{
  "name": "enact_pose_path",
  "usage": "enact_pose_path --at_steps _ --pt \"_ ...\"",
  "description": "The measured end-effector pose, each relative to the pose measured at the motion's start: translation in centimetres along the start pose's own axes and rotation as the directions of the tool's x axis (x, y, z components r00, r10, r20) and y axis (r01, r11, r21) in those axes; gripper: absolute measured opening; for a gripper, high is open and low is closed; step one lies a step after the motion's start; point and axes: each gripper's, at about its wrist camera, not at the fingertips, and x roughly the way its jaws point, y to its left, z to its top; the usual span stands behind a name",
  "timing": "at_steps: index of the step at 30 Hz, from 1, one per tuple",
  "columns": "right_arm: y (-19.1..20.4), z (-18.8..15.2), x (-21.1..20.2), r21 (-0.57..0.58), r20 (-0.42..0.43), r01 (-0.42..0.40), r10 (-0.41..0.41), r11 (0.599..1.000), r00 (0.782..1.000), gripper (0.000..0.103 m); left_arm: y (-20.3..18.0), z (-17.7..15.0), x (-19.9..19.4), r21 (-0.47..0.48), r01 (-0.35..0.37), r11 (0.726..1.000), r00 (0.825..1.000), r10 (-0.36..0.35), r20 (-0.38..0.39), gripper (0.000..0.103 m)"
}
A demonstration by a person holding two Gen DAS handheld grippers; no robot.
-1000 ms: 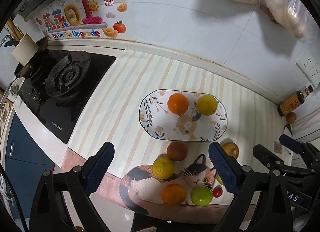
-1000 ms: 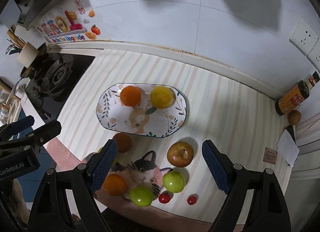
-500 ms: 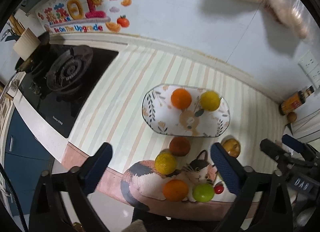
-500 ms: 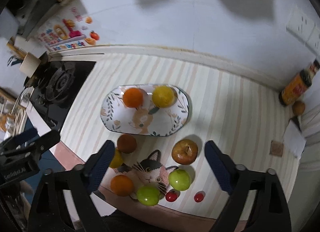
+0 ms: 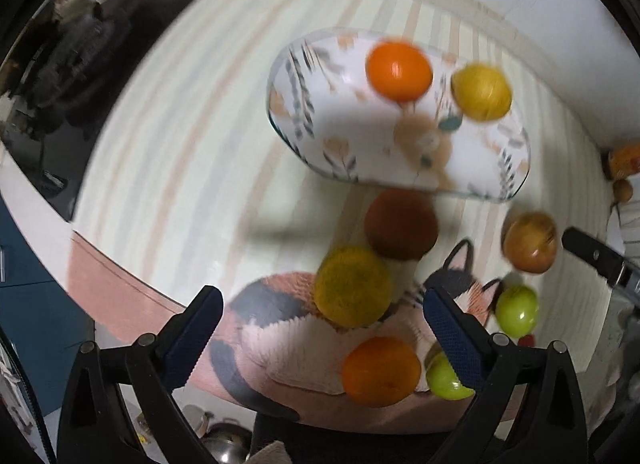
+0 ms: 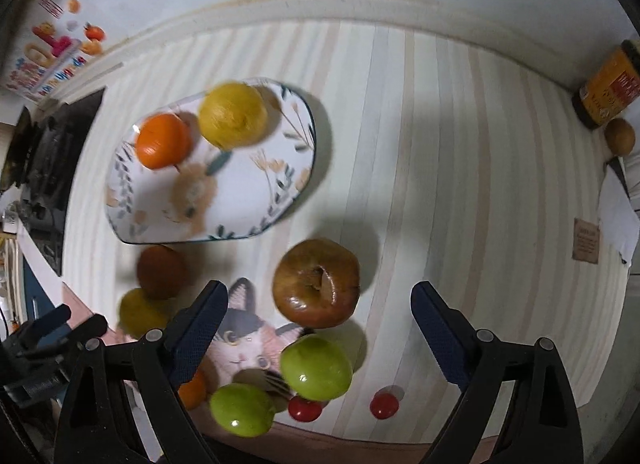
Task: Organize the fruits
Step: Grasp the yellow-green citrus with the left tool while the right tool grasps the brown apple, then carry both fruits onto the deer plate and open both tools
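In the left wrist view our left gripper [image 5: 322, 322] stands wide open and empty, the dull yellow fruit [image 5: 353, 286] between its fingers. Our right gripper [image 6: 316, 314], equally wide and empty, frames the brown apple [image 6: 317, 283]; the plate [image 6: 256, 187] lies upper left.

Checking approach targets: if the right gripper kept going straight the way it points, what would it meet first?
Most likely the brown apple, framed between the right gripper's open jaws; depth is unclear.
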Motion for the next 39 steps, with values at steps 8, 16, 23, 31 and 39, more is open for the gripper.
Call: enact_pose_path --at_steps 8,16,23,31,39 --pt "0.3 0.0 3.3 -0.003 -0.051 0.033 -0.033 0.999 0.998 0.095 -1.3 -0.5 4.0 0.021 0.002 1.0 0.996 0.0 -0.09 0.102" --pt "0.5 0.3 5.9 -0.007 -0.091 0.044 -0.044 0.999 0.995 0.079 -2.0 -1.3 6.3 0.033 0.01 0.999 0.992 -0.006 -0.129 0.068" --pt "2.2 -0.5 6.8 -0.018 -0.105 0.012 -0.013 1.0 0.994 0.067 -2.7 -1.4 6.3 0.032 0.032 0.999 0.993 -0.028 -0.11 0.055" --pt "3.0 -1.1 7.2 -0.015 -0.125 -0.022 0.02 1.0 0.992 0.068 -2.9 -1.2 6.3 0.031 0.036 0.999 0.994 -0.033 -0.1 0.055" --pt "2.5 -0.7 5.0 -0.023 -0.104 -0.07 0.067 0.997 0.992 0.067 -0.9 -1.3 3.5 0.022 0.068 0.997 0.996 -0.067 -0.06 0.054"
